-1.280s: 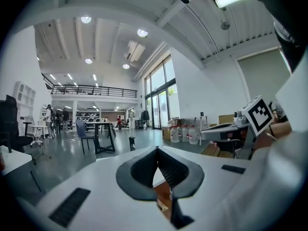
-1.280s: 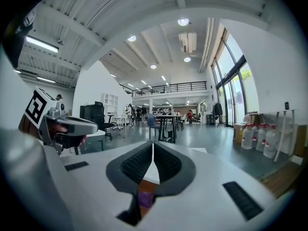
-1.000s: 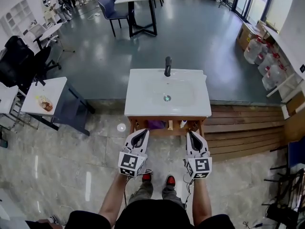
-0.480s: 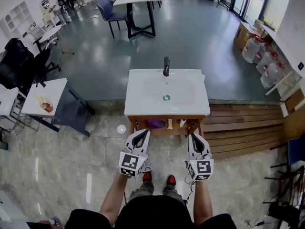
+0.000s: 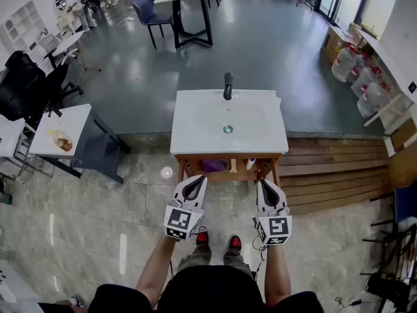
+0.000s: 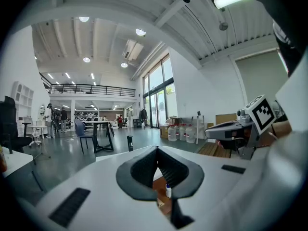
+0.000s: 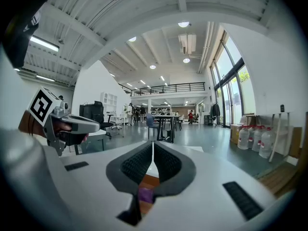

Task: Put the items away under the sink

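Observation:
A white sink (image 5: 228,126) with a black tap (image 5: 228,85) stands on a wooden cabinet just ahead of me. On the open shelf under it lie a purple item (image 5: 212,166), a small tan item (image 5: 232,167) and a white bottle (image 5: 251,164). My left gripper (image 5: 195,182) and right gripper (image 5: 264,186) hang side by side in front of the shelf, both shut and empty. Past the jaws of the left gripper (image 6: 157,150) in its own view I see the white bottle (image 6: 168,190). The right gripper (image 7: 153,144) view shows the purple item (image 7: 145,194) below its tips.
A small white disc (image 5: 166,173) lies on the floor left of the cabinet. A white table (image 5: 62,132) stands to the left, a wooden deck (image 5: 332,168) to the right, water jugs (image 5: 355,70) beyond. My red shoes (image 5: 202,238) are just behind the grippers.

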Demonstrator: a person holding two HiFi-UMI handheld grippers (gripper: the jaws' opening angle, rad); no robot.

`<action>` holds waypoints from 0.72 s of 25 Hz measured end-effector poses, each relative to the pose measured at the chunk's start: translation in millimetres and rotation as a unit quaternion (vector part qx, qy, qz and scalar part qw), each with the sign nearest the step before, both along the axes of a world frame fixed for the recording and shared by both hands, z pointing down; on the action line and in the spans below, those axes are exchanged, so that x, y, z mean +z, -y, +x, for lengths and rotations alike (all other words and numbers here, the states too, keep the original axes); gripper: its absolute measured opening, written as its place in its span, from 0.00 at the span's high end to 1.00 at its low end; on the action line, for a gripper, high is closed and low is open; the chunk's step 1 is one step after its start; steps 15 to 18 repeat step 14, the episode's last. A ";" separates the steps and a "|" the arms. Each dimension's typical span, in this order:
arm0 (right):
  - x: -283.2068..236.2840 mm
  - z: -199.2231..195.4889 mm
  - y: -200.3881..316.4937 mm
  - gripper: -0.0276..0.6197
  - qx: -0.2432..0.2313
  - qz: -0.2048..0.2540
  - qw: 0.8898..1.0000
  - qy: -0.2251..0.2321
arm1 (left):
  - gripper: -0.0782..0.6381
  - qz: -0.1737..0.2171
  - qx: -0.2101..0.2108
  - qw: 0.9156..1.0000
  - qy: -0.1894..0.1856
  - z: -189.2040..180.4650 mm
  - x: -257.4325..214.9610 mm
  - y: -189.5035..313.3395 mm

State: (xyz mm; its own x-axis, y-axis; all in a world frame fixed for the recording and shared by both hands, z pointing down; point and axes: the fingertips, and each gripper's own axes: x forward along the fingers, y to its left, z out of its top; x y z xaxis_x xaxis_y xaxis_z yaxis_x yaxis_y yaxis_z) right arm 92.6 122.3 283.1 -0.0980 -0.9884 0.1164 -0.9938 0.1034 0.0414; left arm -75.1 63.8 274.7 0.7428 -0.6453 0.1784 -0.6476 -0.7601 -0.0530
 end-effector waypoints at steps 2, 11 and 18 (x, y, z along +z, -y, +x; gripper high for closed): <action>-0.8 -0.3 1.4 0.90 0.000 0.000 1.000 0.000 | 0.88 -0.001 -0.002 1.000 0.003 -1.9 4.0 0.9; 2.5 -2.2 1.1 0.90 0.001 -0.004 1.000 0.004 | 0.88 -0.003 0.000 1.000 0.003 -1.9 4.5 1.7; 4.4 -1.5 2.2 0.90 0.004 -0.004 1.000 0.006 | 0.88 -0.002 0.002 1.000 0.005 -1.5 4.5 3.8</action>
